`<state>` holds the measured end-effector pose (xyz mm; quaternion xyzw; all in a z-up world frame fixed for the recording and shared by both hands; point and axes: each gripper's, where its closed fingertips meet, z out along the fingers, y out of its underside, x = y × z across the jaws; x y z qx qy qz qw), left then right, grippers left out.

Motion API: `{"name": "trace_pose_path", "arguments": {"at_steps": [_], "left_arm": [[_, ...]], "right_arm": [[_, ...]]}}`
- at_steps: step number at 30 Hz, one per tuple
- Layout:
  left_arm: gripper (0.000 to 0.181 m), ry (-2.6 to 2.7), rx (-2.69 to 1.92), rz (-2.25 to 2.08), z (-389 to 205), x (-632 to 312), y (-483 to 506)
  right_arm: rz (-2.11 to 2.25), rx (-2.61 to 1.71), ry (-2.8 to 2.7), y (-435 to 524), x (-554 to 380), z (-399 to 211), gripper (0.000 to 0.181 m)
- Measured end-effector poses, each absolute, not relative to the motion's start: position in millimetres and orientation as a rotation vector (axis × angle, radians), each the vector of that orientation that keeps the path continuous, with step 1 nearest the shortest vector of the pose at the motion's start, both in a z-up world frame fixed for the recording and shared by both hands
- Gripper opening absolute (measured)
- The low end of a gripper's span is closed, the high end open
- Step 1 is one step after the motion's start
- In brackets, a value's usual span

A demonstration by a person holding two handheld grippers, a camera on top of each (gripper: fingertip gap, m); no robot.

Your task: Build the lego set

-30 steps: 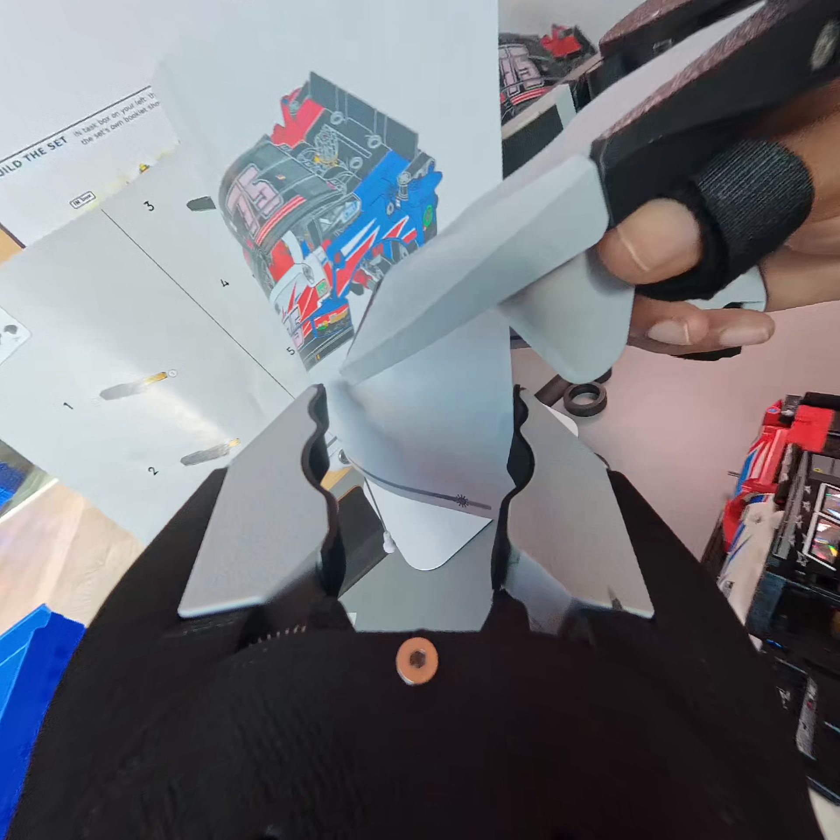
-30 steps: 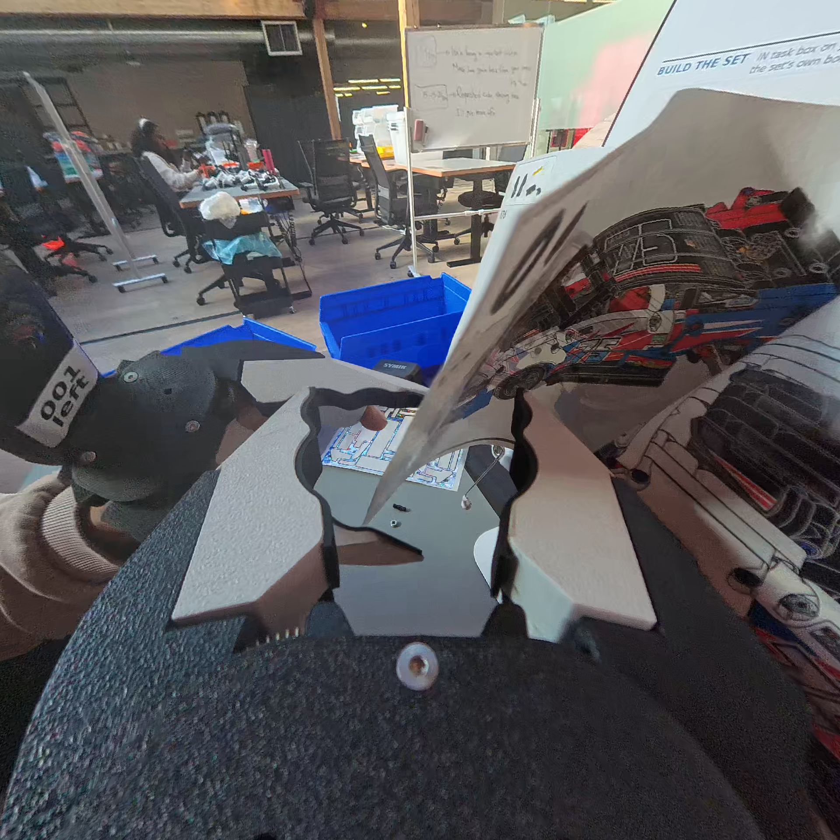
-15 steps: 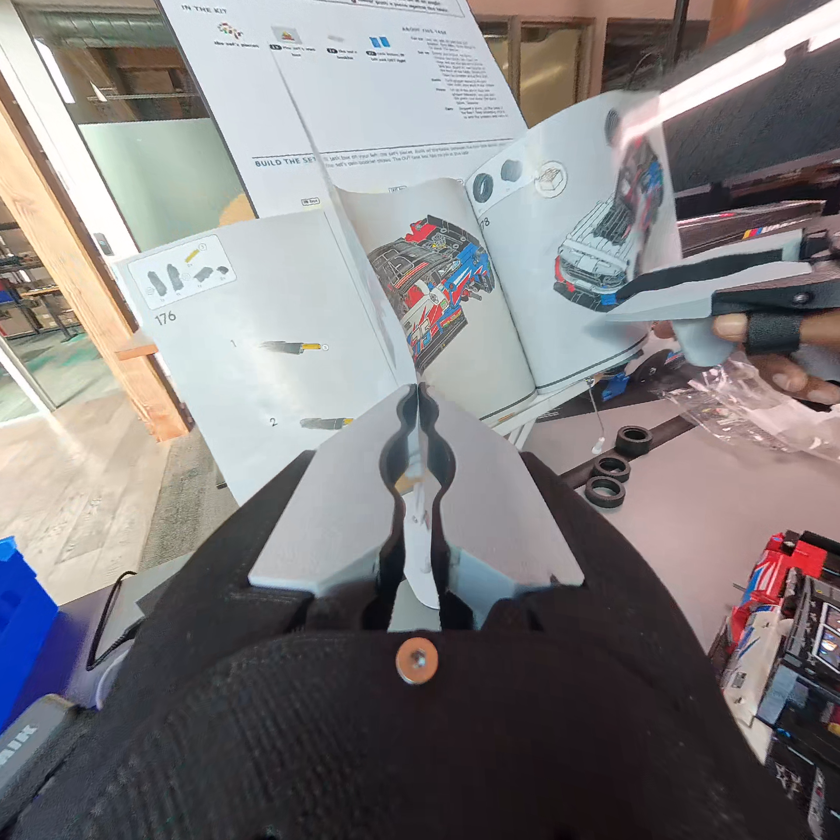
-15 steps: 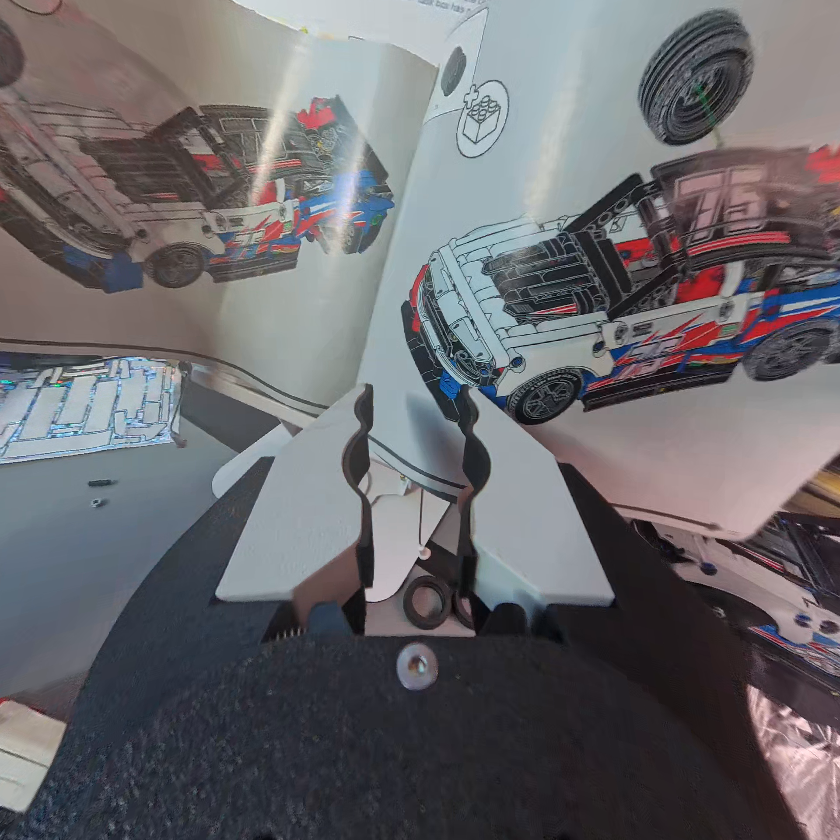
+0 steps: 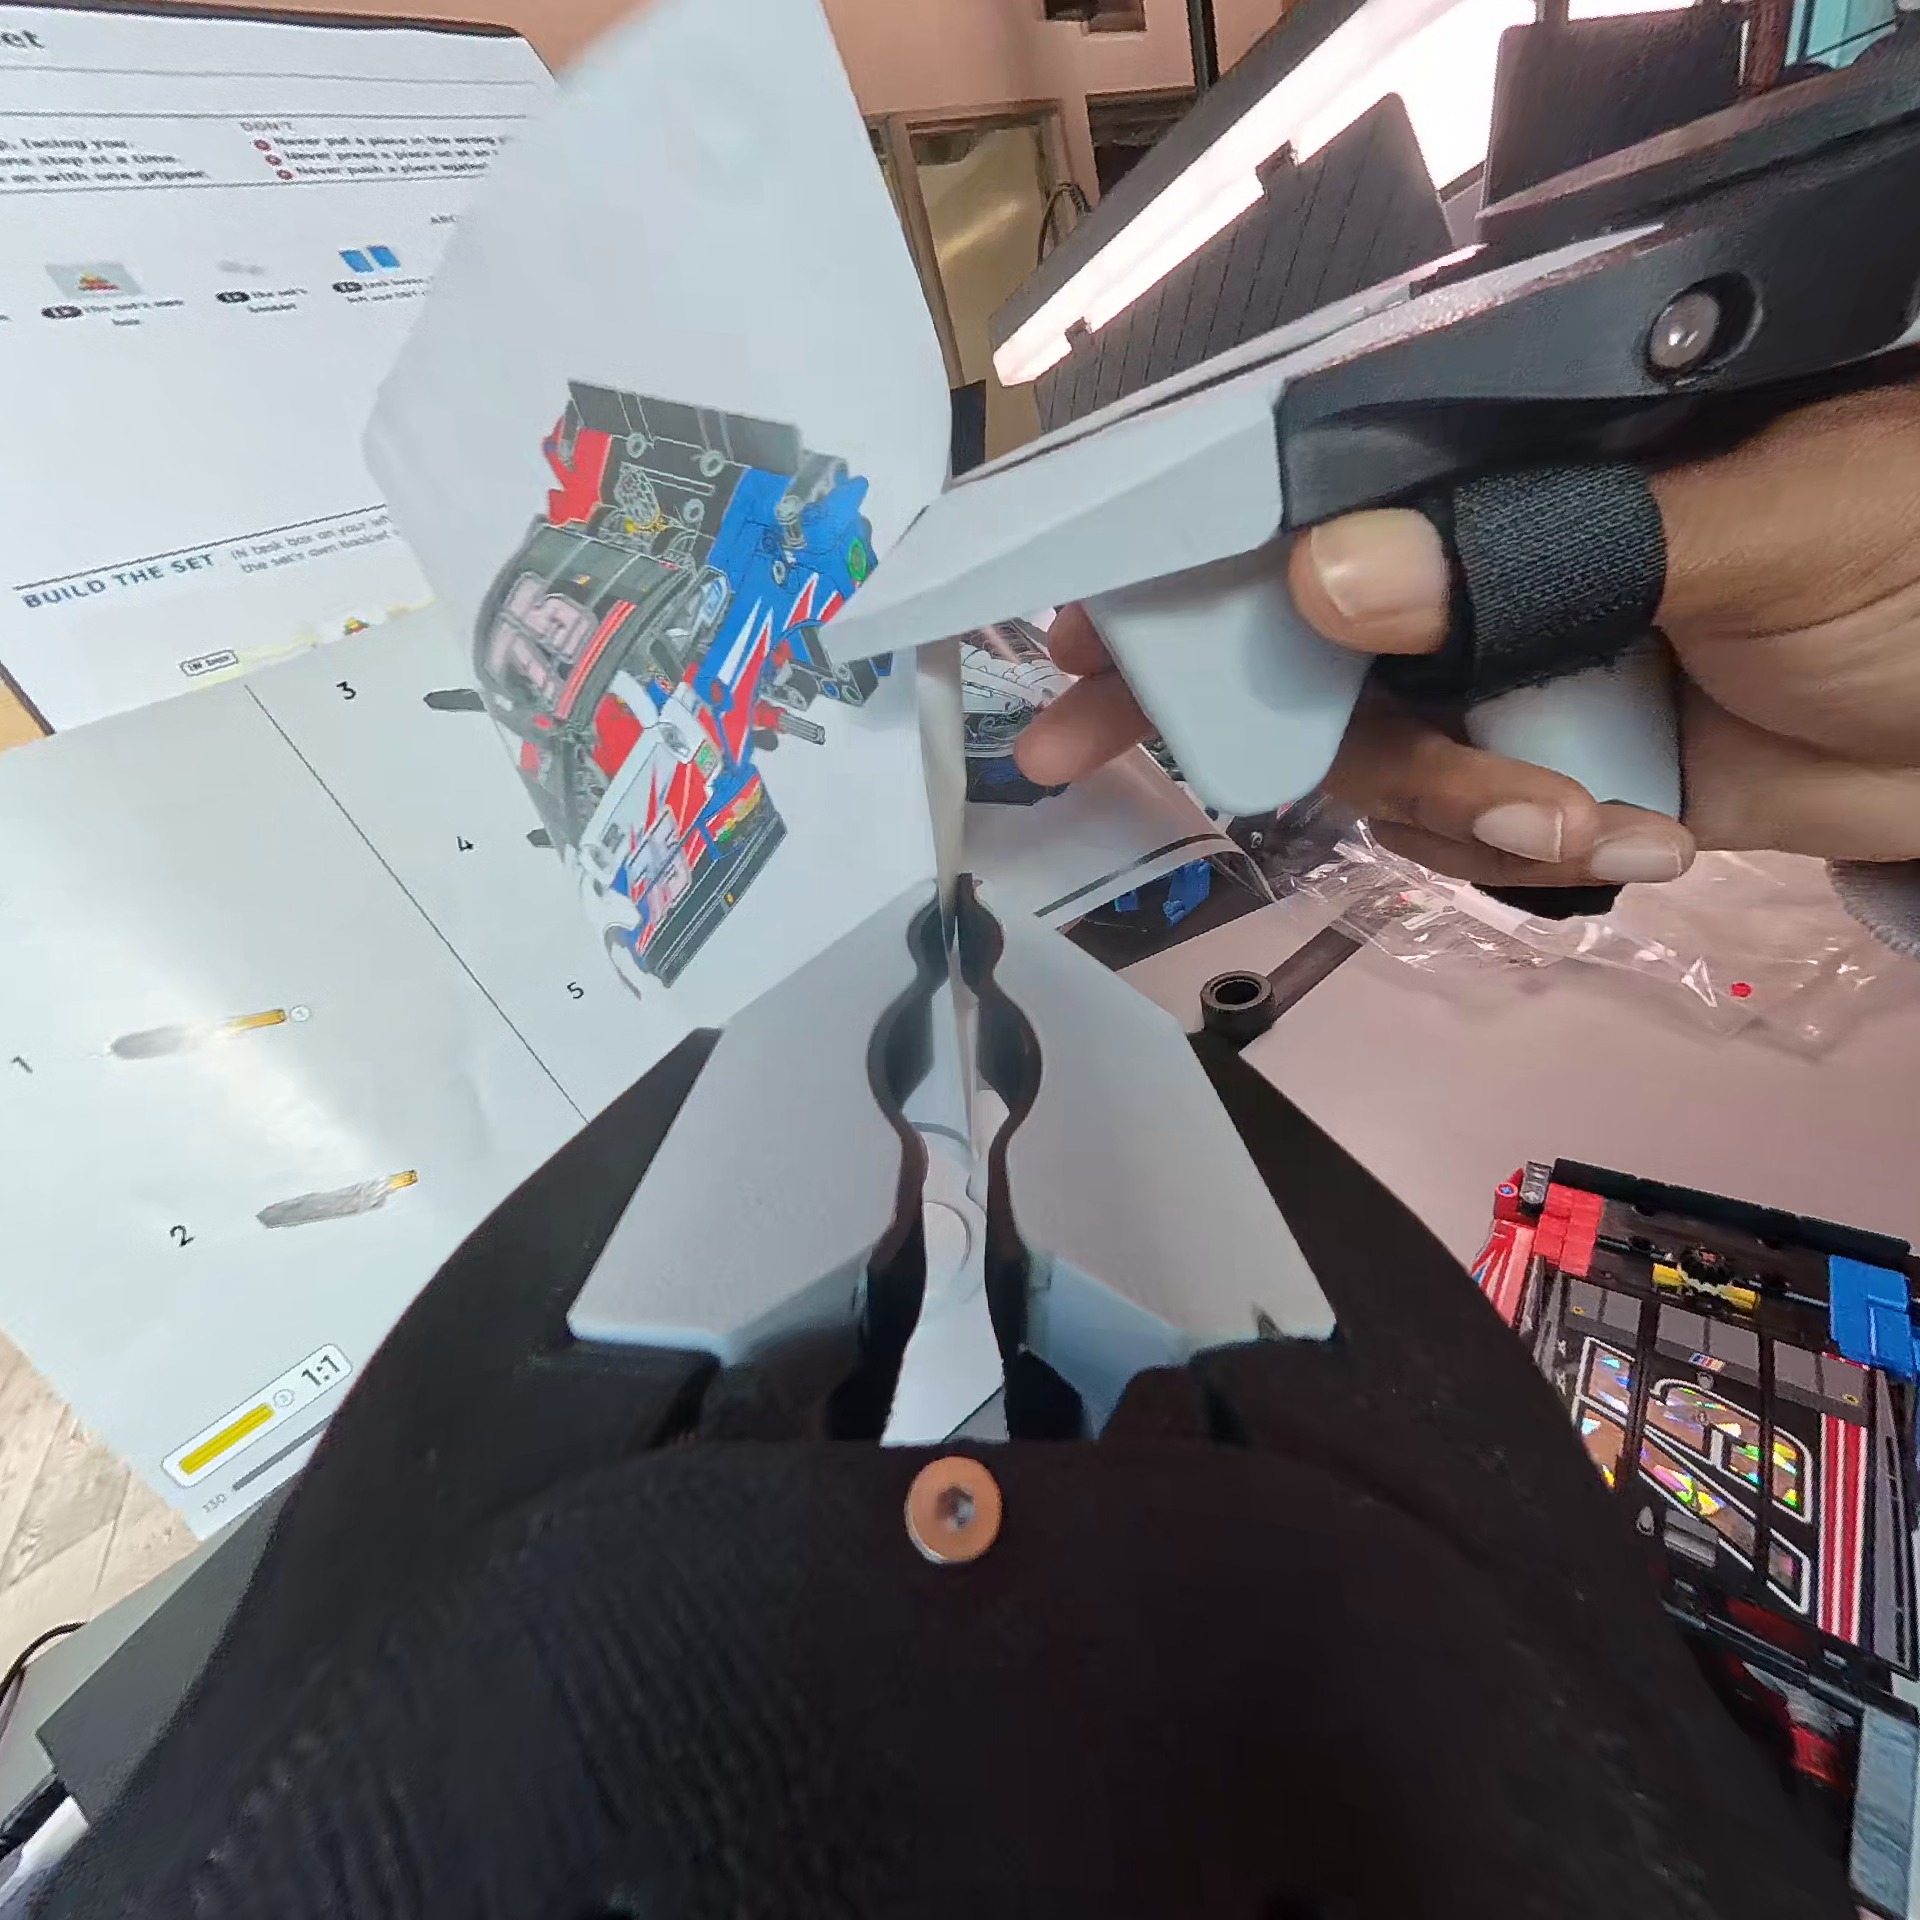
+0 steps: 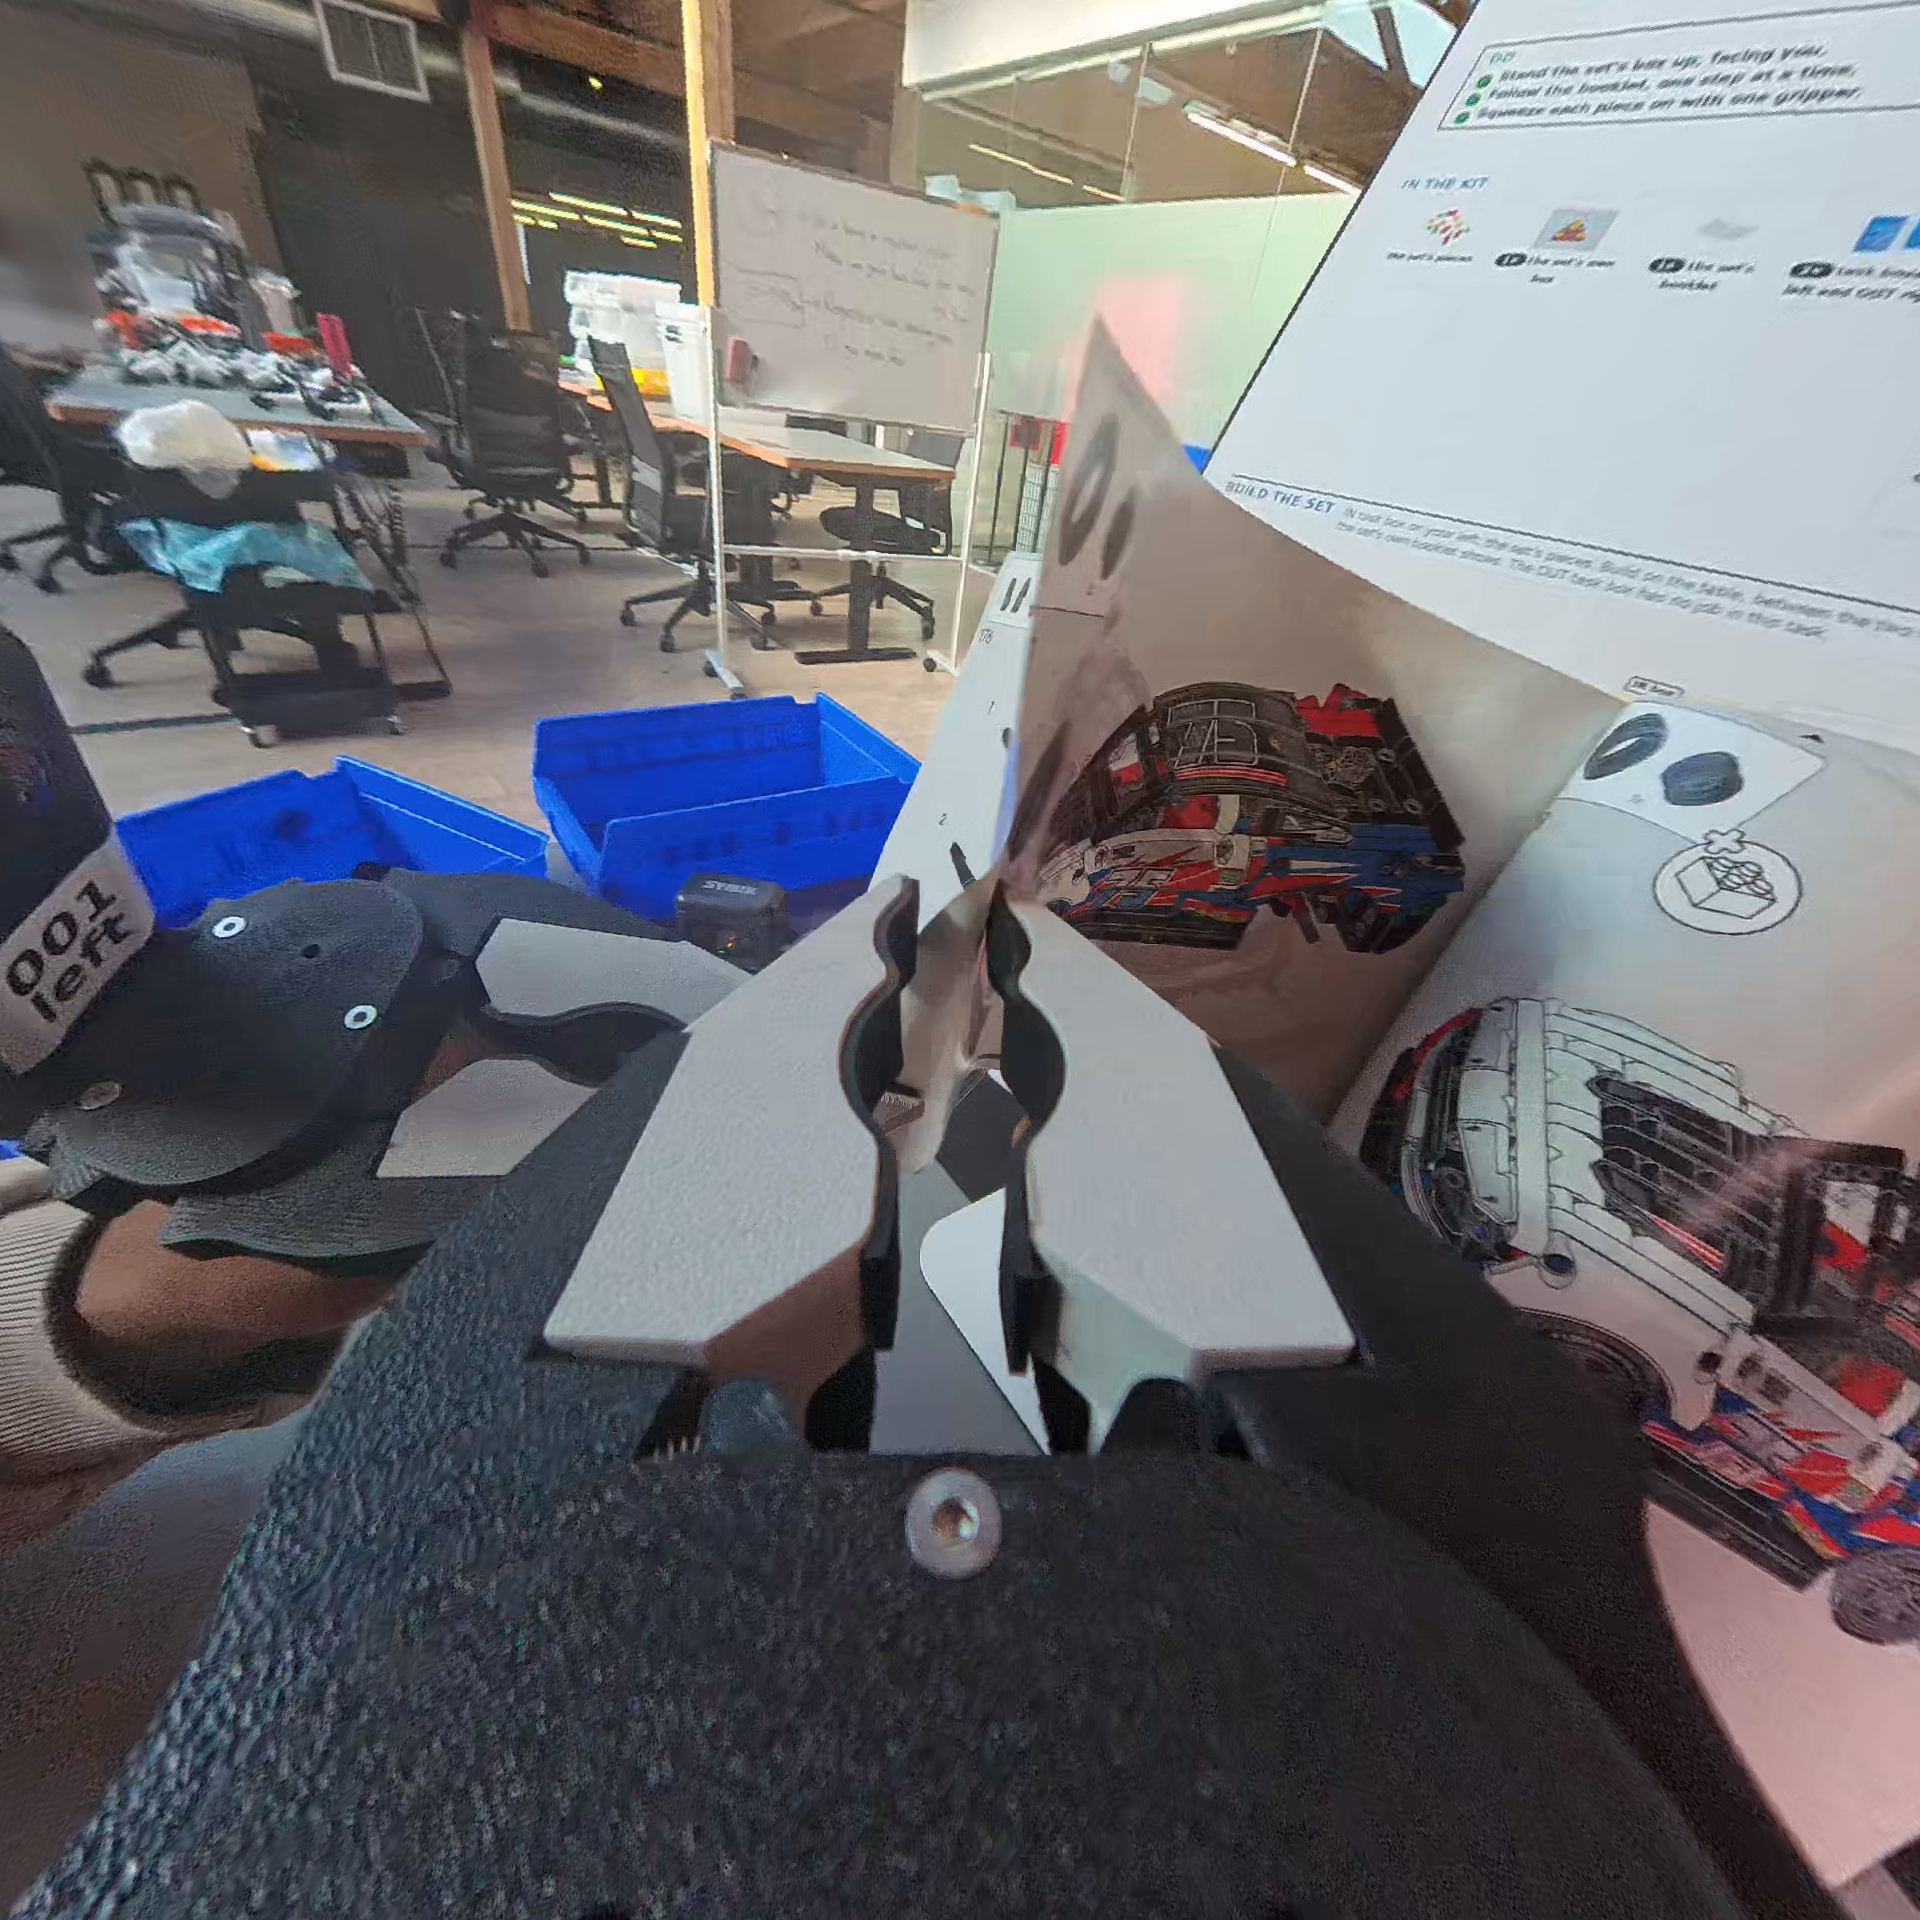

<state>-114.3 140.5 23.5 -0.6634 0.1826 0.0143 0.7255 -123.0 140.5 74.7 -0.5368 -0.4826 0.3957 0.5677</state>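
Grey table with building parts spread on it

The table (image 5: pixel 1455 1091) has a pale grey top. Directly on it lie 1 small black tyre (image 5: pixel 1236 995), a crumpled clear plastic bag (image 5: pixel 1538 914) at the far right, and a partly built car (image 5: pixel 1725 1382) in black, red and blue with shiny stickers at the right edge. An open instruction booklet (image 5: pixel 260 935) stands propped at the back of the table. In the right wrist view, 2 blue bins (image 6: pixel 717 790) sit farther off; what they rest on is hidden.
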Motion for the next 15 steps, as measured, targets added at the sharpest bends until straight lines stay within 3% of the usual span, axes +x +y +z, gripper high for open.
{"name": "trace_pose_path", "arguments": {"at_steps": [3,7,8,15], "left_arm": [[0.0,0.412,-1.461,0.051,24,-112,141],[0.0,0.343,-1.461,0.084,28,-137,141],[0.0,0.315,-1.467,0.073,29,-147,140],[0.0,0.187,-1.503,0.176,25,-221,131]], "right_arm": [[1.031,-1.209,-1.169,130,-119,76,0.007],[1.094,-1.246,-1.172,142,-124,66,0.039],[1.085,-1.269,-1.156,155,-127,61,0.039],[0.235,-1.482,-1.029,295,-100,-13,0.012]]}}
